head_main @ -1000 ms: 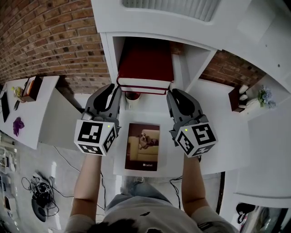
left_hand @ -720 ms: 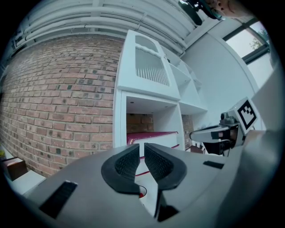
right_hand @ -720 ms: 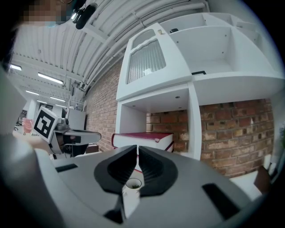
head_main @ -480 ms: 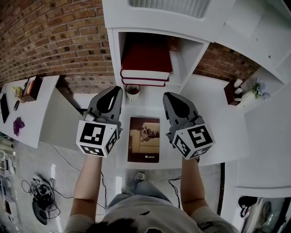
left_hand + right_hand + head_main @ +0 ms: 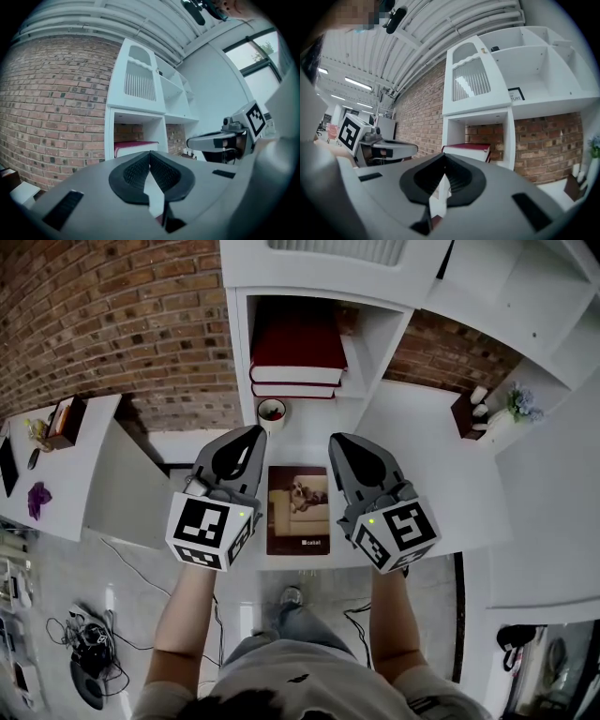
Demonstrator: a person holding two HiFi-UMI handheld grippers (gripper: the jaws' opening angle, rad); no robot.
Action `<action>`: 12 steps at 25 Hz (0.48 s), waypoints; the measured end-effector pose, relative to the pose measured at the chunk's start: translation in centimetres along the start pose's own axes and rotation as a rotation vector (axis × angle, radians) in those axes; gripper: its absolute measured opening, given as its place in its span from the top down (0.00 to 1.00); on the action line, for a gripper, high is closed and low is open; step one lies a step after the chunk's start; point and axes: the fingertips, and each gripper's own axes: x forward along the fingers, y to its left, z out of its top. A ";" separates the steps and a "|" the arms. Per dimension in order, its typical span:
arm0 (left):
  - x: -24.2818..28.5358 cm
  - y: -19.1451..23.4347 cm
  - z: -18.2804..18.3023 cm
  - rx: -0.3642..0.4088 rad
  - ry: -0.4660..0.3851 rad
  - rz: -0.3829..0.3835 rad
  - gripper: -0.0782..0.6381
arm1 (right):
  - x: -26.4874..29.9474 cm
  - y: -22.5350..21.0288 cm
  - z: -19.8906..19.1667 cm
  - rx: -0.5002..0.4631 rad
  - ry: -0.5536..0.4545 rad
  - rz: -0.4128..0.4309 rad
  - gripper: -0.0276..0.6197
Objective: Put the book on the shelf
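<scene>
Two thick red hardbacks [image 5: 295,338] are stacked flat in the low cubby of the white shelf [image 5: 238,352], with their cream page edges turned outward, so the book is already shelved. Both tools are held level in front of it, well short of the opening. The left gripper [image 5: 251,437] has just been closing, and its ribbed black pads [image 5: 133,176] are met tip to tip with nothing between them. The right gripper [image 5: 338,442] is pinched together too, and empty. Bold black-and-white square markers are carried on the left gripper's cube [image 5: 208,529] and on the right one.

Between the two grey shells a glossy magazine [image 5: 298,509] is laid flat on the smooth white tabletop [image 5: 422,465]. A dog on a pale sofa is pictured on its dark cover, and one white word is printed low down, too small to be read. A small round cup [image 5: 272,411] is set at the foot of the shelf, just beside the cubby. Rough red-brown brick wall [image 5: 122,324] is seen behind. A black-framed card [image 5: 515,94] is propped higher up; its lettering cannot be made out.
</scene>
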 end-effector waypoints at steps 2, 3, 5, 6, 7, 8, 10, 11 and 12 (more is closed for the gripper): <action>-0.7 -0.8 0.1 0.000 -0.003 -0.019 0.87 | -0.8 0.7 0.1 0.002 -0.003 -0.006 0.94; -1.1 -1.3 0.2 0.001 -0.005 -0.028 0.87 | -1.3 1.1 0.2 0.002 -0.004 -0.008 0.94; -1.9 -2.2 0.3 0.004 -0.008 -0.046 0.87 | -2.2 1.8 0.2 -0.002 -0.007 -0.010 0.94; -2.2 -2.7 0.3 0.005 -0.009 -0.055 0.87 | -2.7 2.2 0.3 -0.003 -0.010 -0.010 0.94; -2.7 -3.2 0.2 0.004 -0.010 -0.065 0.87 | -3.2 2.7 0.3 -0.005 -0.013 -0.009 0.94; -3.1 -3.7 0.3 0.003 -0.011 -0.074 0.87 | -3.6 3.2 0.4 -0.006 -0.015 -0.007 0.94; -4.1 -4.5 0.4 0.002 -0.017 -0.090 0.87 | -4.5 4.3 0.4 -0.011 -0.016 -0.004 0.94; -4.6 -4.9 0.4 0.002 -0.021 -0.097 0.87 | -4.9 4.8 0.4 -0.016 -0.015 -0.002 0.94; -5.1 -5.2 0.5 0.001 -0.024 -0.103 0.87 | -5.3 5.4 0.4 -0.019 -0.013 -0.001 0.94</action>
